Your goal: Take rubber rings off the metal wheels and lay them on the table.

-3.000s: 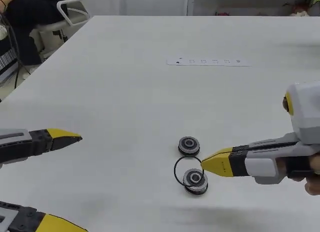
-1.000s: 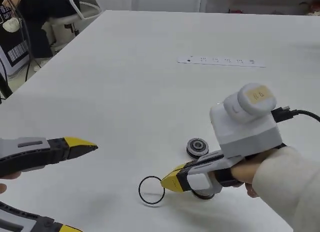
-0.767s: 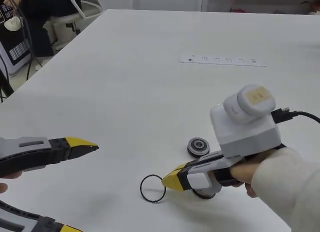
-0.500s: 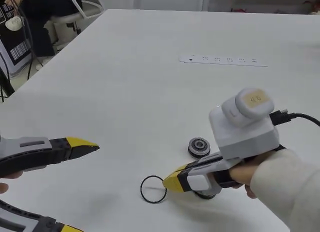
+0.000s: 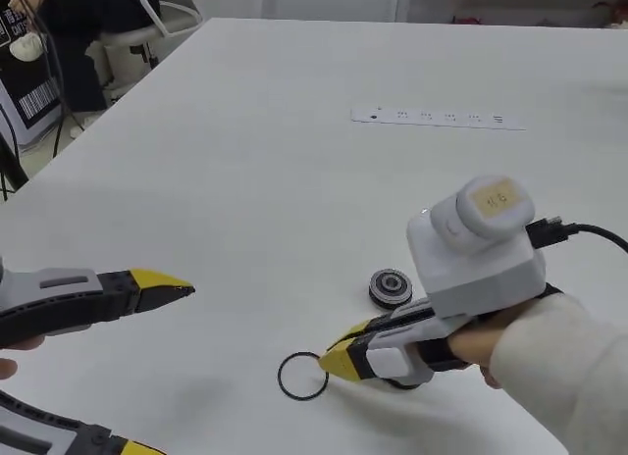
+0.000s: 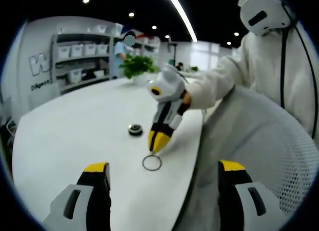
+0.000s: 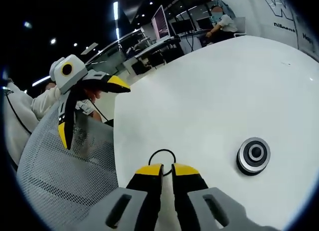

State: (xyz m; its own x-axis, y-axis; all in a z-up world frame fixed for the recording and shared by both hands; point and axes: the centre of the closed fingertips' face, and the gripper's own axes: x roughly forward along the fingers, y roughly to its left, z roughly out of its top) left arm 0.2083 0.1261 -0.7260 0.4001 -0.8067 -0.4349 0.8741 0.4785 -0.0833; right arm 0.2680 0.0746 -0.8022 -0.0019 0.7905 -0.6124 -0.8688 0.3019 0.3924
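At the left edge of the head view the left hand-held gripper (image 5: 162, 367) hovers above the white tabletop (image 5: 255, 161), its yellow-tipped jaws spread wide with nothing between them. In its own view the same jaws stand far apart at the bottom of the frame. Right of it, at the lower centre of the head view, the black rubber ring (image 5: 303, 376) lies flat on the tabletop, off the wheels. The right hand-held gripper (image 5: 331, 361) comes in from the lower right, held in a white sleeve (image 5: 564, 372), and its jaws are pressed together on the ring's right edge. In the right gripper view only a thin slit shows between them, at the ring's near side. Just right of the tips, above the gripper body, a metal wheel (image 5: 391, 287) lies flat and apart from the ring. A second wheel (image 5: 399, 382) peeks out under the gripper. A white power strip (image 5: 439, 120) lies in the upper right.
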